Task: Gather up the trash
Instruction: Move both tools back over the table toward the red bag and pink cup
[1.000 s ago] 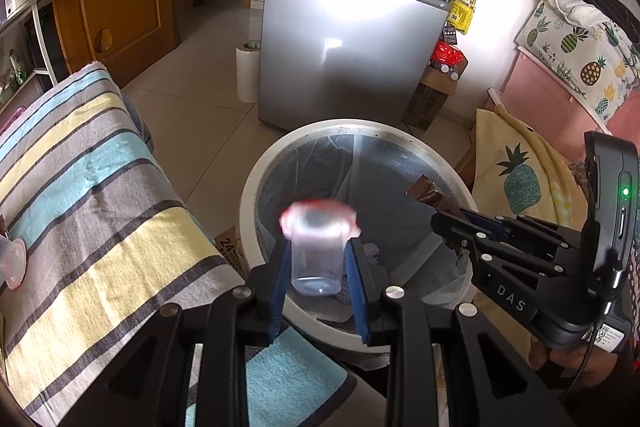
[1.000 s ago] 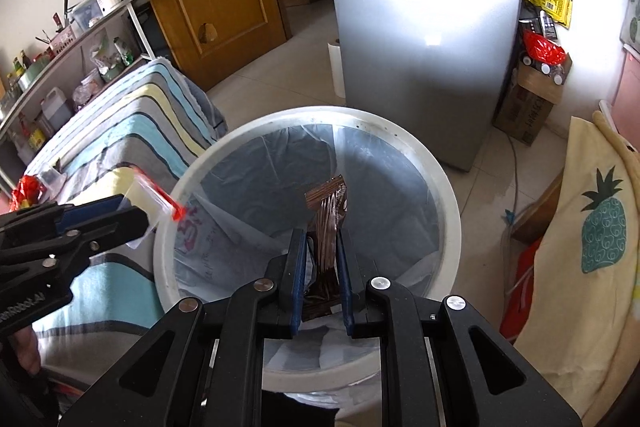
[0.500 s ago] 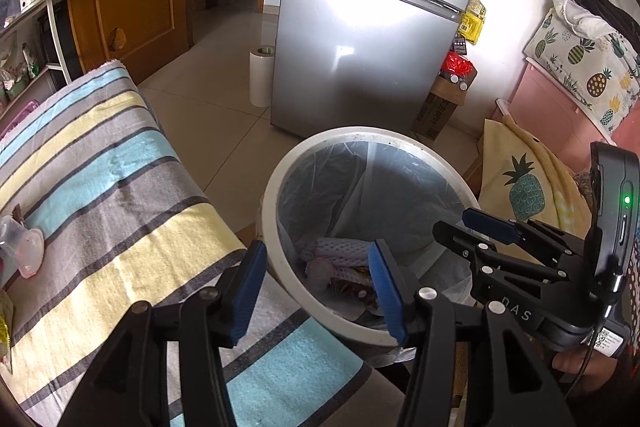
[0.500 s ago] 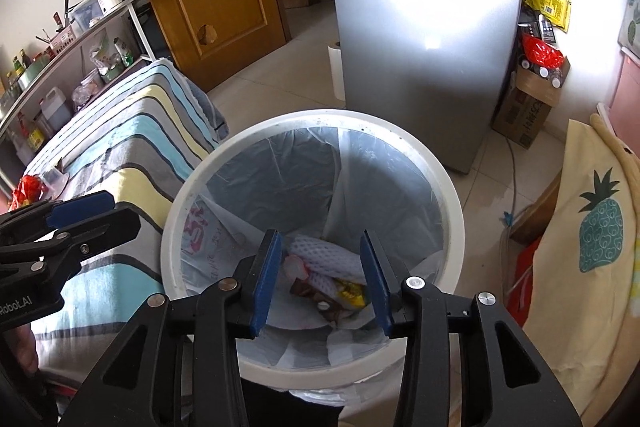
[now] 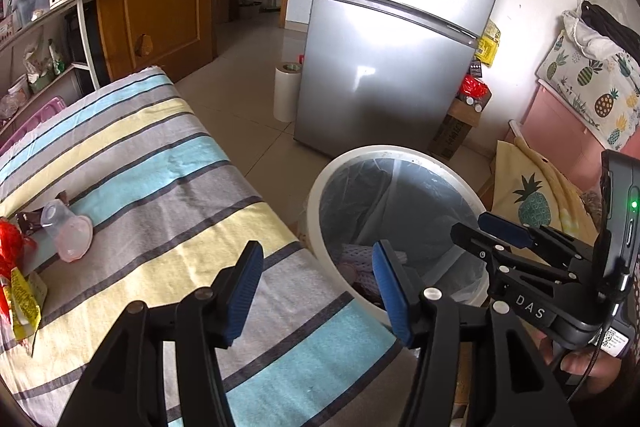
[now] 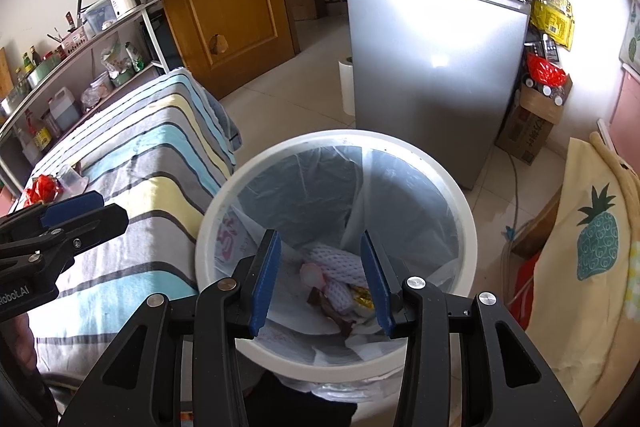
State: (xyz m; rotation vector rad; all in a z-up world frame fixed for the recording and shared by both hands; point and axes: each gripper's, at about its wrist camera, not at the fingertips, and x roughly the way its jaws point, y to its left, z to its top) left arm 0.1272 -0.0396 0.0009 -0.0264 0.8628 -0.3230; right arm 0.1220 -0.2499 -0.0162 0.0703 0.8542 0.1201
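Striped cloth [image 5: 160,195] was seen in the left view, with a cup [image 5: 66,235] and wrappers [image 5: 16,291] lying on it; the left gripper [image 5: 316,287] was opening, nothing between. From the right view, the right gripper [image 6: 320,279] was held apart and empty over the bin [image 6: 468,227], trash [image 6: 336,275] inside.

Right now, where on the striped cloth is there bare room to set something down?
The striped cloth is bare from its middle across to the edge beside the white bin, and up to its far end toward the door. It is crowded at the left edge: a clear plastic cup, red wrapper, yellow packet.
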